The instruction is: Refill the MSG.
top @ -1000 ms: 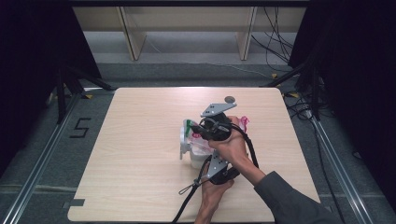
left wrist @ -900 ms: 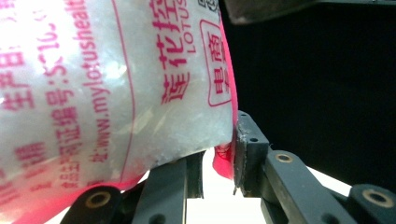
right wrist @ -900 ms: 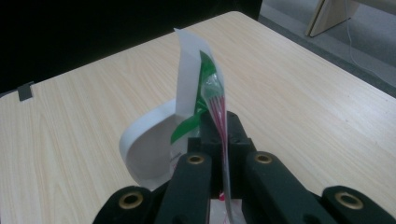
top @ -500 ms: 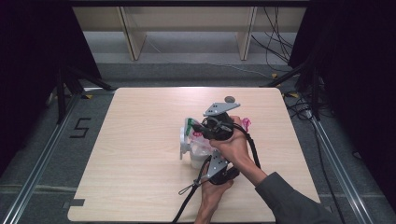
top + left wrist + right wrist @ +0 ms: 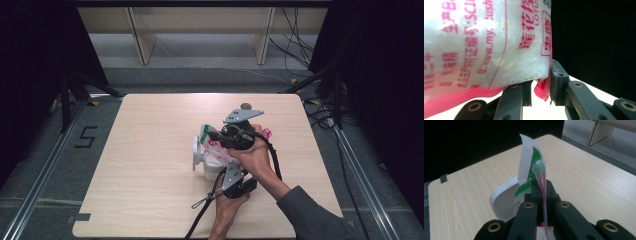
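A clear bag of white granules (image 5: 486, 45) with pink print hangs over a white cup (image 5: 209, 171) near the table's middle. My right gripper (image 5: 541, 187) is shut on the bag's flat top edge (image 5: 537, 167), a green and pink film that stands up beyond the jaws. In the high view the right gripper (image 5: 217, 137) sits above the cup, with a hand around it. My left gripper (image 5: 540, 85) comes from below and is shut on the bag's pink bottom corner (image 5: 541, 90). The left gripper (image 5: 225, 172) lies just in front of the cup.
The light wooden table (image 5: 150, 200) has bare room to the left and far side. Cables (image 5: 202, 210) trail from the grippers toward the front edge. A small round dark thing (image 5: 245, 105) lies behind the grey plate. Wooden shelf legs (image 5: 142, 40) stand on the floor beyond.
My right gripper has drifted slightly to the right with the bag's top edge in it. The left gripper and the cup have stayed put.
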